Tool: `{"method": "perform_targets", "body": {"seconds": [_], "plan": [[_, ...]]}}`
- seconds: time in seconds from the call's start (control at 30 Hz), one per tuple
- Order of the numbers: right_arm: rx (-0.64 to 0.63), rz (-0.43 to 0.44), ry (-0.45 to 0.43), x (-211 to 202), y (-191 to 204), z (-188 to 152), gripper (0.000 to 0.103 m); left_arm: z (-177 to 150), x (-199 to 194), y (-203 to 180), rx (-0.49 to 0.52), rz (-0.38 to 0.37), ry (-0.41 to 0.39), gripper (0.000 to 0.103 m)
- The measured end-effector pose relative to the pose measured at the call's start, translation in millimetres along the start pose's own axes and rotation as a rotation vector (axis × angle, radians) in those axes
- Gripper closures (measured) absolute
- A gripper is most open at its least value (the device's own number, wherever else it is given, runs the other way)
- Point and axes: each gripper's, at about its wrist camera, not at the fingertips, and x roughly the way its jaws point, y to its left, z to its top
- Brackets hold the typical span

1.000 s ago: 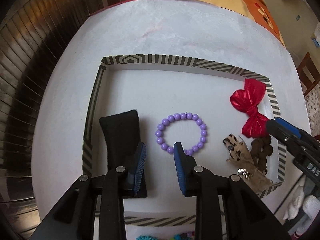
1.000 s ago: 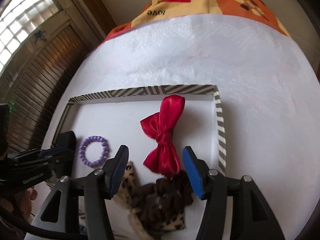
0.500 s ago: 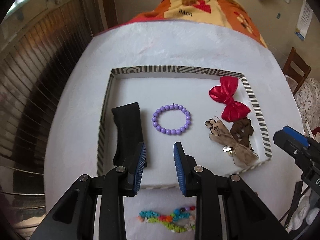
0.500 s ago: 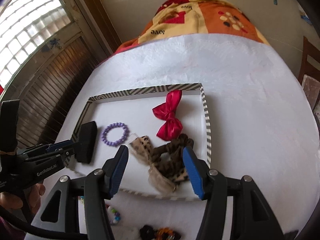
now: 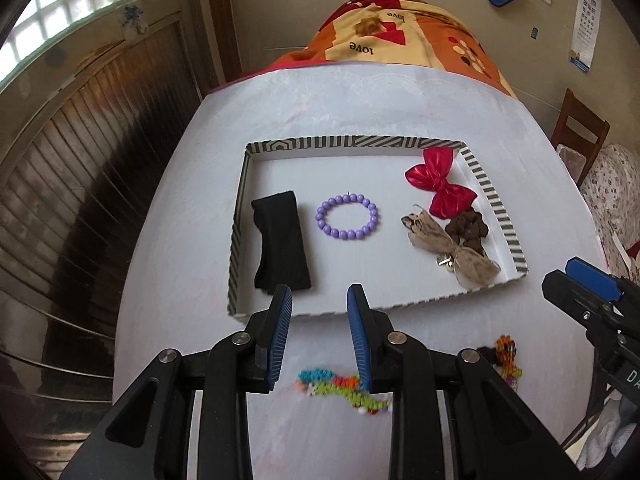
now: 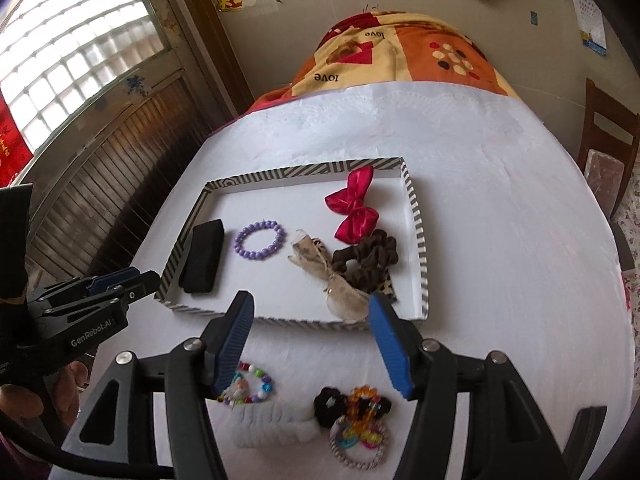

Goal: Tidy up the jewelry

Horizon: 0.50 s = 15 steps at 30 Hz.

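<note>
A striped-rim tray [image 5: 238, 216] [image 6: 416, 216] holds a black headband [image 5: 282, 240] [image 6: 202, 256], a purple bead bracelet [image 5: 347, 217] [image 6: 259, 240], a red bow [image 5: 438, 184] [image 6: 352, 204], a beige leopard bow [image 5: 440, 240] [image 6: 320, 268] and a brown scrunchie [image 5: 468, 228] [image 6: 368, 260]. My left gripper [image 5: 319, 308] [image 6: 120, 282] is open and empty, above the tray's near rim. My right gripper [image 6: 310, 308] [image 5: 576, 280] is open and empty, near the rim. A colourful bead bracelet [image 5: 344, 390] [image 6: 250, 384], a black scrunchie [image 6: 330, 404], bright hair ties [image 6: 360, 420] [image 5: 506, 354] and a white band [image 6: 272, 426] lie loose on the table.
The white table [image 6: 500, 200] has an orange blanket [image 5: 400, 44] at its far end. A wooden shutter [image 5: 72, 160] stands to the left and a wooden chair [image 6: 608, 148] to the right.
Both grippers have pulled back and up from the tray, empty. The loose bracelets and hair ties on the near table have come into view.
</note>
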Motion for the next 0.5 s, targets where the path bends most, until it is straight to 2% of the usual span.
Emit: {"method": "perform_targets", "body": {"seconds": [0.5], "plan": [[0.003, -0.015, -0.016, -25.1, 16.5, -30.9, 0.036, -29.1, -15.7, 6.1, 0.002, 0.006, -0.003, 0.095]]}}
